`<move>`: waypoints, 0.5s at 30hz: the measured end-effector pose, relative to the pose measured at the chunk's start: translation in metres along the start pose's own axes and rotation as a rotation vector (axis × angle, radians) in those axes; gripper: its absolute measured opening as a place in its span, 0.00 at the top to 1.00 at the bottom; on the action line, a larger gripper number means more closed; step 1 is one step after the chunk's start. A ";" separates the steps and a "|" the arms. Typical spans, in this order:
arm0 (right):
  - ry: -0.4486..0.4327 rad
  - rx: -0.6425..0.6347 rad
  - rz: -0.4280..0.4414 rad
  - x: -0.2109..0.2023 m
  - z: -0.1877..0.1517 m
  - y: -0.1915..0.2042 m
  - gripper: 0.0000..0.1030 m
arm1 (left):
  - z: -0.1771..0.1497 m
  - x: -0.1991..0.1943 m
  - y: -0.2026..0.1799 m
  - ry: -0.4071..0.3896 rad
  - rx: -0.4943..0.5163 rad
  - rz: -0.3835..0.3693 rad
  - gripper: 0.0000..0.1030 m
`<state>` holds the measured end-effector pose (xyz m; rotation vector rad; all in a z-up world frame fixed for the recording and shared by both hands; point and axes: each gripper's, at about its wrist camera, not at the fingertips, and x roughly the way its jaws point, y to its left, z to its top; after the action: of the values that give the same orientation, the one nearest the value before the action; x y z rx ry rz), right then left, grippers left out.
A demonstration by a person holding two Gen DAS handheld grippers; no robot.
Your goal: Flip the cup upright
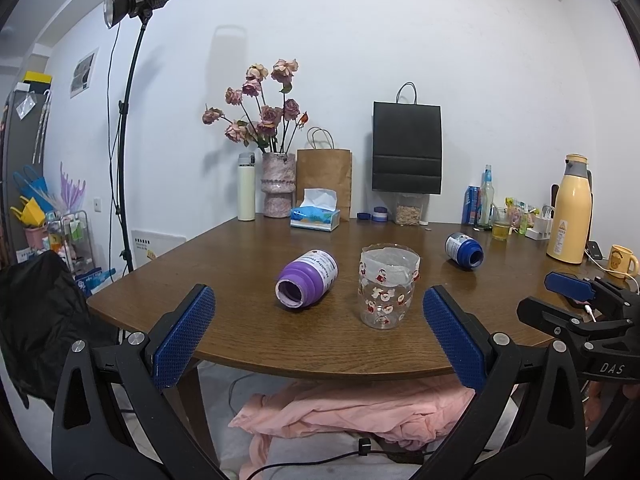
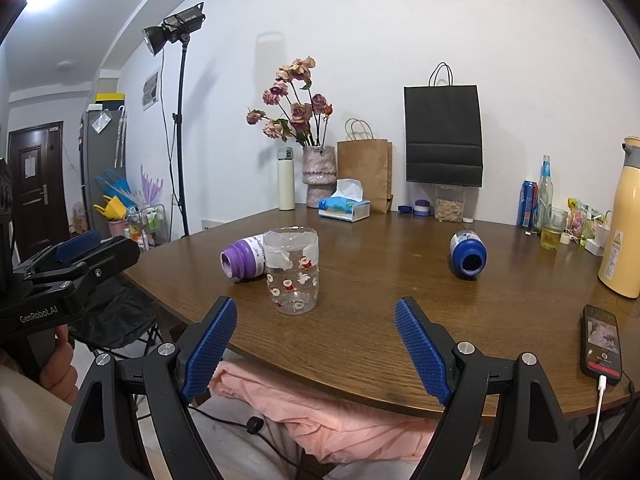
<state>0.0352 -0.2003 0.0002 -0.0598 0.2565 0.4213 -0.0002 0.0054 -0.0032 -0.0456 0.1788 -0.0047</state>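
Cups are spread over the desk: a clear cup printed with red figures is stood upright near the front edge, a purple cup is laid on its side just beside it to the left, and a blue cup is laid on its side well apart to the right, mouth turned forward. Left tongs are held spread wide in front of the desk edge, gripping nothing. Right tongs are likewise spread and empty. A phone is seen at the right edge.
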 end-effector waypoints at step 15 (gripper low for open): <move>0.003 0.002 -0.001 0.001 0.000 0.000 0.17 | 0.000 0.001 0.000 0.001 0.000 0.001 0.00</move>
<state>0.0360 -0.2003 0.0003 -0.0582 0.2598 0.4203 0.0004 0.0055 -0.0034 -0.0456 0.1797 -0.0033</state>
